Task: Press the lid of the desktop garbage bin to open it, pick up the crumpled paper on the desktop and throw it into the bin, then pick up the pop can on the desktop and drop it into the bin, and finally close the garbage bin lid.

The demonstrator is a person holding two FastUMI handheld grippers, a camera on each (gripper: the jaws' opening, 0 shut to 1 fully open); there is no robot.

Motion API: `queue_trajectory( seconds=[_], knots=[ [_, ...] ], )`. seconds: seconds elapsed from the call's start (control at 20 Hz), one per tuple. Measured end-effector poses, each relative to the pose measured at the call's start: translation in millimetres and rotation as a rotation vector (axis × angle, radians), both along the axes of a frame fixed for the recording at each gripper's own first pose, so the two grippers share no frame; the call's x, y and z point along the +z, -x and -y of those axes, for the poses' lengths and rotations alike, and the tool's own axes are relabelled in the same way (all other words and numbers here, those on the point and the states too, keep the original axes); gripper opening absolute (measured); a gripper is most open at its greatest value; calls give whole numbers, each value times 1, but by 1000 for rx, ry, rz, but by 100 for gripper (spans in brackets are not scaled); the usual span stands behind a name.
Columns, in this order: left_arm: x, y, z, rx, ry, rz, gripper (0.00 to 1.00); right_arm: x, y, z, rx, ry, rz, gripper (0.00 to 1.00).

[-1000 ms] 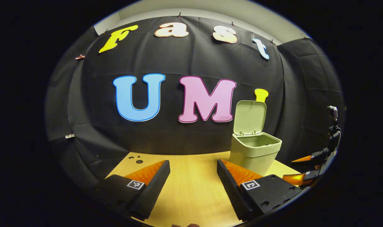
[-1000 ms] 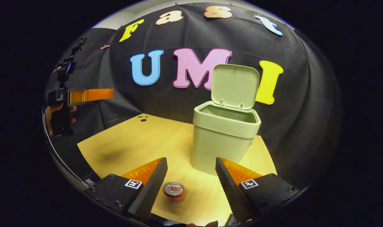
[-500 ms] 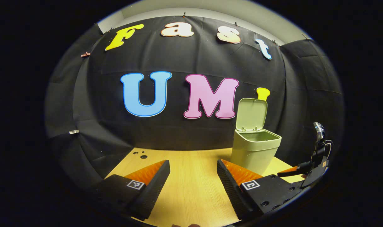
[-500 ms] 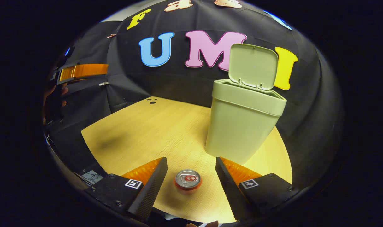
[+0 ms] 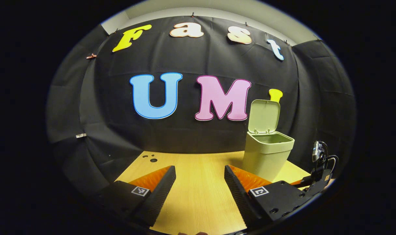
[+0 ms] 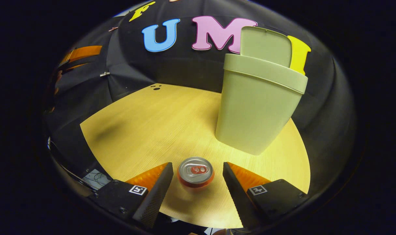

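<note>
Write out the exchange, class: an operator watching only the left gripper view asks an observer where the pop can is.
Observer: The pop can stands upright on the desktop, inside the open right tongs.
Operator: Are they gripping it?
Observer: No, a gap shows on each side of it.
Operator: Where is the bin from there?
Observer: The bin stands beyond the can, slightly to the right.

I cannot read any text: the square code markers [image 6: 138, 190] on the fingers carry only patterns, and the pop can [image 6: 195, 172] shows me no legible brand.
</note>
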State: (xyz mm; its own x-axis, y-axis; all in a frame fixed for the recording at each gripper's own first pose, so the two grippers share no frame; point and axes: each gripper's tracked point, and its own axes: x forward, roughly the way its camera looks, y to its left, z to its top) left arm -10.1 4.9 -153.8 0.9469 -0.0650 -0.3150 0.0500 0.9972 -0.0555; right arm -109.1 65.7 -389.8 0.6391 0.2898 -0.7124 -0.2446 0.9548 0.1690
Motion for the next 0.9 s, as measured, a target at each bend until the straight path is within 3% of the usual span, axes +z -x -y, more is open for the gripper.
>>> queue_trajectory(
  seconds=[0.3, 0.4, 0.55, 0.9],
  knots=[
    [0, -3, 4, -5, 0, -3, 96, -22, 4, -7, 27, 8, -60, 96],
    [0, -3, 5, -6, 2, -3, 96, -21, 5, -3, 22, 12, -69, 85],
    [1, -5, 7, -9, 4, -4, 96, -23, 5, 0, 15, 18, -79, 83],
    [-3, -7, 17, -25, 12, -12, 96, 21, -14, 11, -9, -8, 7, 83]
  ],
)
